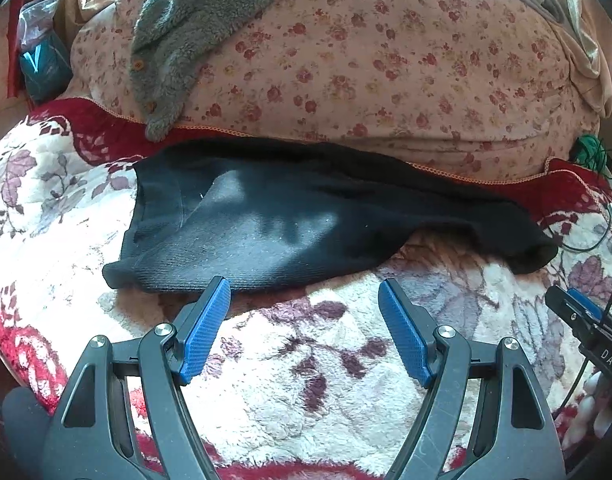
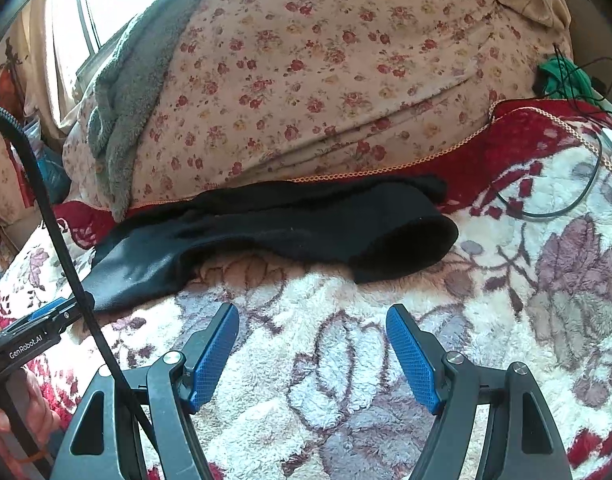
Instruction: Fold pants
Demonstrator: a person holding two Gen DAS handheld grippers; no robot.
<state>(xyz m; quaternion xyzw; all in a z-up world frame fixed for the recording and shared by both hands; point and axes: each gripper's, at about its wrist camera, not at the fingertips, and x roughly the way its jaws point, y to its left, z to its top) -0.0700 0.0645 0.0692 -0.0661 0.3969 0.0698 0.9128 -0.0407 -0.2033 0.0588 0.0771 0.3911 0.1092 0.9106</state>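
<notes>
Bed, covered by a fleece blanket [image 1: 265, 380], cream with mauve flowers and a deep red border, filling the near half of both views; floral quilt [image 1: 386, 60], pinkish with small red roses, heaped into a large mound along the far side, its lower edge meeting the blanket's red border; grey fleece garment [image 1: 177, 32] with small brown buttons, draped down the left slope of that mound; black pants [image 1: 265, 220], lying flat on the blanket at the foot of the mound, spread from left to right, the left part wide and sunlit, the right part narrowing to a dark cuff end; left tongs [image 1: 304, 292], blue-padded, spread wide and holding nothing, the left tip just at the near edge of the pants, whether touching cannot be told; right tongs [image 2: 312, 316], likewise spread wide and empty, over bare blanket just short of the pants; black cable [image 2: 554, 208], looped on the blanket at the far right; green cloth [image 2: 562, 76], bunched at the mound's right end.
</notes>
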